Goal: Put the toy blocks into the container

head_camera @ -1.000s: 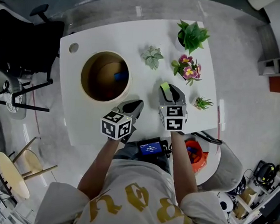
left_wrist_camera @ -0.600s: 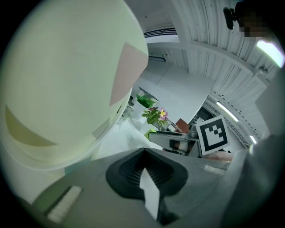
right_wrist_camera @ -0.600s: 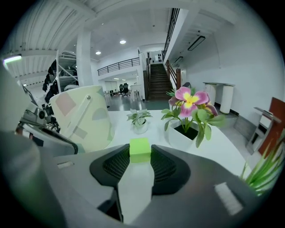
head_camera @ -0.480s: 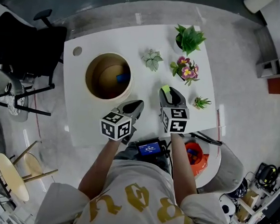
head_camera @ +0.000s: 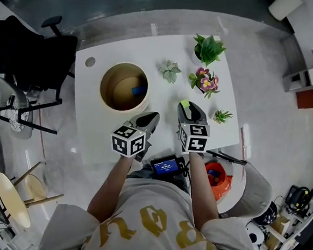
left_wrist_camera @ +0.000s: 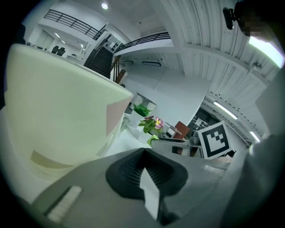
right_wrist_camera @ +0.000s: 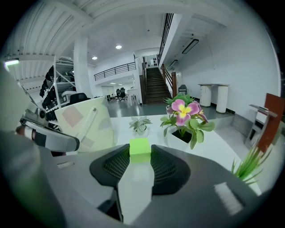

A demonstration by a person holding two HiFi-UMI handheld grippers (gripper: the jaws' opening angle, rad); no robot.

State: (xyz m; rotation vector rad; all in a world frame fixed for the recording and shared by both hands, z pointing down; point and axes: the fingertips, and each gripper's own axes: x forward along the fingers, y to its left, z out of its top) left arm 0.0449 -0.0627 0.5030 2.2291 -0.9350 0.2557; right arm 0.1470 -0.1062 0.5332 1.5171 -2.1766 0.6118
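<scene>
Lime-green plastic toy block [right_wrist_camera: 140, 148]: a small, smooth cube, likely light and rigid but a little slippery, best pinched across two flat opposite faces. The right hand-held gripper [head_camera: 186, 107] clamps it that way above the white table [head_camera: 94, 133], at four o'clock from the round tan container [head_camera: 112, 86]. The left hand-held gripper [head_camera: 154, 116] is closed and empty.

Head view looks steeply down at the table [head_camera: 91, 130]; both gripper views (low, close) share the flowers [right_wrist_camera: 185, 111]
</scene>
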